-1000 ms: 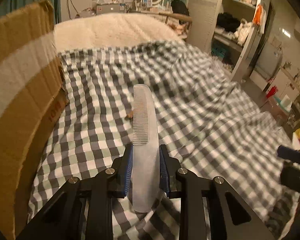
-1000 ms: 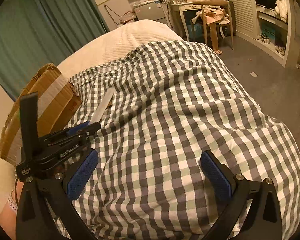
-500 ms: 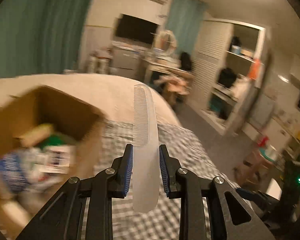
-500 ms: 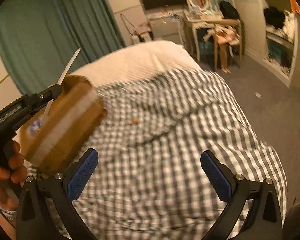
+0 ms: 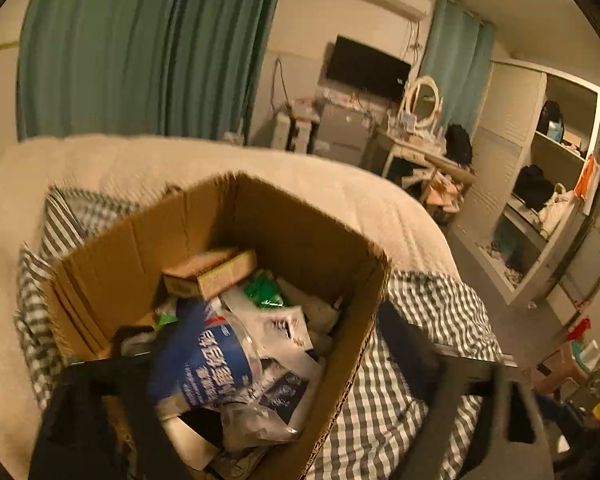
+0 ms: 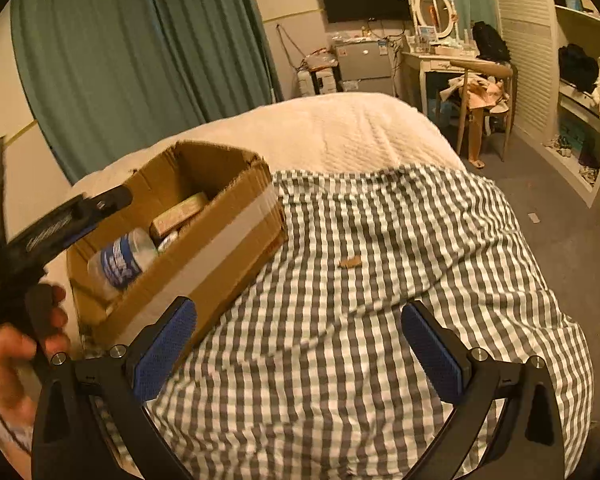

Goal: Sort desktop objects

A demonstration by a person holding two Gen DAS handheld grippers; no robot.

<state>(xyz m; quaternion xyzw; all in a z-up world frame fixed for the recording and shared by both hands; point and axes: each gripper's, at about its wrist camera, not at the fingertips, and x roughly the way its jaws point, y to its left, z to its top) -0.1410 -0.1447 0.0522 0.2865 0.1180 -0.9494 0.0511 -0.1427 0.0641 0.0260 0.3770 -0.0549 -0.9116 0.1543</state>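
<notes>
An open cardboard box (image 5: 300,216) (image 6: 220,236) stands on the bed at the left. It holds a blue-labelled clear jar (image 5: 216,360) (image 6: 120,264), a tan carton (image 5: 212,272), a green packet (image 5: 264,292) and white pouches. My left gripper (image 5: 288,344) hangs over the box with its blurred jaws spread wide and nothing between them. The clear comb does not show among the contents. Seen from the right wrist, a hand (image 6: 16,344) holds the left gripper (image 6: 108,202) above the box's near corner. My right gripper (image 6: 298,354) is open over the checked blanket.
The grey-and-white checked blanket (image 6: 380,320) covers the near half of the bed, a white quilt (image 6: 340,128) the far half. A small brown scrap (image 6: 350,263) lies on the blanket right of the box. A chair (image 6: 480,80) and shelves stand beyond the bed's right edge.
The left gripper swung from the blanket up over the box and its jaws spread apart. The clear comb it held is gone from between them. The right gripper stayed open.
</notes>
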